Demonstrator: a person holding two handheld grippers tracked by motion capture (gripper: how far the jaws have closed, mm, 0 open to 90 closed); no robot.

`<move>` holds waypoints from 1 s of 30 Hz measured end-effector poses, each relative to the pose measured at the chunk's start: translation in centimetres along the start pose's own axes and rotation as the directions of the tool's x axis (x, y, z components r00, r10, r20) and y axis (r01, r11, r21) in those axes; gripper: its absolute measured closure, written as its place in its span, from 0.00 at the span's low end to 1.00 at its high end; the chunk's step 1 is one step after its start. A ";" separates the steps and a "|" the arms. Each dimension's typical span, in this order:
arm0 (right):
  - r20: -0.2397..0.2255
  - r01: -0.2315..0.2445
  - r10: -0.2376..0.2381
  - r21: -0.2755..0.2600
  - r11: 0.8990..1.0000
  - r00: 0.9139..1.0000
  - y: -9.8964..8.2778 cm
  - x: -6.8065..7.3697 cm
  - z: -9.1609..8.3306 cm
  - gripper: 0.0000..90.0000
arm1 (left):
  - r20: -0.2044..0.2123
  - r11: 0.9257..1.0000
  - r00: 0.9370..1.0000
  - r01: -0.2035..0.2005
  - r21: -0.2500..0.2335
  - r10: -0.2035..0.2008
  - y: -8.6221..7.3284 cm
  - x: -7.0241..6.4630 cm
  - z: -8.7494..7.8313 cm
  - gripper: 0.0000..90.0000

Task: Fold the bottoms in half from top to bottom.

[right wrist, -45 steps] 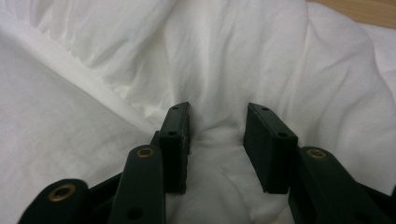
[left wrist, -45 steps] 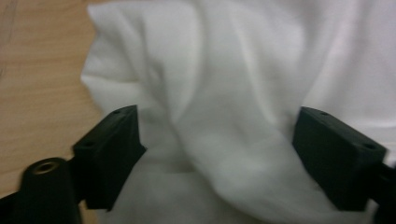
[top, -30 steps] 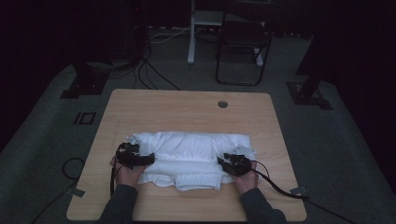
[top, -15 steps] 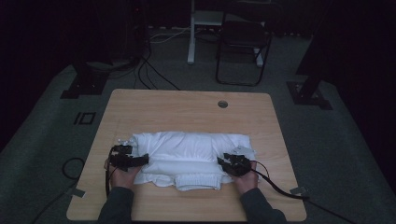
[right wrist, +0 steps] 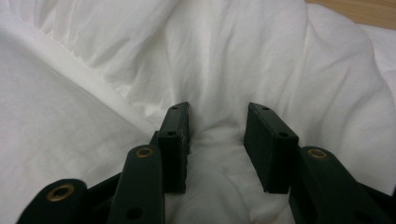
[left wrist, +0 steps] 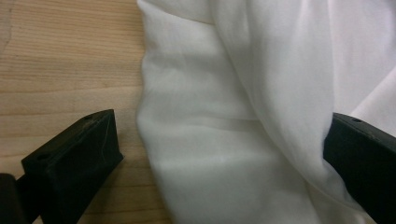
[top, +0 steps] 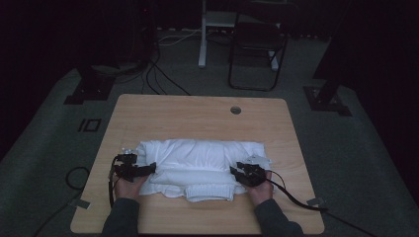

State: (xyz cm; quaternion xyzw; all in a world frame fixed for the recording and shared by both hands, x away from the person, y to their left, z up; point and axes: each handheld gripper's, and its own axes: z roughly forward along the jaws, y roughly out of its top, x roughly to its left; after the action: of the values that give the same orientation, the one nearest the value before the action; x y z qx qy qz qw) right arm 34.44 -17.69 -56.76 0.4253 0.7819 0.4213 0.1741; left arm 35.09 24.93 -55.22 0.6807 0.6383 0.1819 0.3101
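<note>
— White garment [top: 197, 165] is lying in a folded bundle across the near half of the table [top: 197, 111], ribbed hem toward me. What have you got on the left?

— I've got the left gripper [top: 141, 170] at the bundle's left end. In the left gripper view its jaws stand wide apart: one pad sits on bare wood just beside the cloth edge, the other is against a hanging fold on the far side. Cloth lies between them, but nothing is pinched.

— And the right?

— My right gripper [top: 242, 174] is at the right end. In the right gripper view the jaws are partly apart with a ridge of fabric bunched up between the pads [right wrist: 175, 140]. Whether they actually press on it, I cannot tell; there looks to be a gap on one side.

— So which step is this?

— I'd say setting both grips on the ends before the next fold. Next I need to close the left jaws on the edge layers only, firm up the right, then lift both ends evenly so the bundle doesn't slump open.
</note>
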 end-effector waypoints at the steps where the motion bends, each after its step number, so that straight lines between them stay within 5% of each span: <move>1: -0.001 -0.002 0.002 0.000 1.000 1.000 0.0 0.0 0.0 0.66 | 0.006 1.000 1.000 -0.006 -0.002 0.006 -0.1 -0.1 0.0 0.00; 9: -0.002 -0.002 0.002 -0.002 1.000 1.000 0.0 0.0 0.0 0.66 | 0.037 0.996 0.996 -0.080 -0.027 0.080 -0.4 -1.7 0.3 0.06; 12: 0.002 -0.002 0.002 -0.001 1.000 1.000 0.0 0.0 0.0 0.65 | 0.049 0.995 0.995 -0.088 -0.048 0.090 -0.4 -2.1 0.2 0.24; 15: -0.004 -0.004 0.004 0.012 1.000 1.000 0.3 0.1 -0.1 0.63 | 0.072 0.994 0.993 -0.095 -0.056 0.099 -0.4 -2.3 0.2 0.55; 16: -0.004 -0.004 0.004 0.012 1.000 1.000 0.3 0.1 -0.1 0.63 | 0.073 0.993 0.991 -0.104 -0.055 0.108 -0.4 -2.3 0.1 0.55; 17: -0.019 -0.013 0.014 0.017 1.000 1.000 0.9 0.1 -0.5 0.57 | 0.111 0.994 0.988 -0.100 -0.054 0.105 -0.5 -2.1 0.2 0.79; 19: -0.021 0.004 -0.004 -0.011 1.000 1.000 1.8 0.5 -1.2 0.53 | 0.157 0.997 0.985 -0.062 -0.043 0.068 -0.3 -1.6 0.2 0.89; 24: -0.054 0.037 -0.041 -0.074 0.997 0.998 4.1 2.3 -2.0 0.49 | 0.201 0.994 0.978 -0.026 -0.110 0.048 0.4 -1.0 -1.3 0.93; 26: -0.079 0.095 -0.100 -0.073 0.993 0.992 5.2 4.0 -1.2 0.48 | 0.209 0.990 0.976 -0.031 -0.138 0.059 0.9 -1.1 -2.0 0.93; 30: -0.058 0.168 -0.167 0.005 0.986 0.984 5.4 5.7 1.4 0.48 | 0.240 0.981 0.968 -0.023 -0.193 0.070 2.1 -1.3 -3.7 0.94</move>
State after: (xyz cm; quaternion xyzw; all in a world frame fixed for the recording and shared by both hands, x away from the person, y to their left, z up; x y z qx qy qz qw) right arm 34.84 -10.85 -52.70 0.3466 0.8216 0.4133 0.1842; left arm 34.17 24.37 -50.93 0.6803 0.5587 0.1629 0.4455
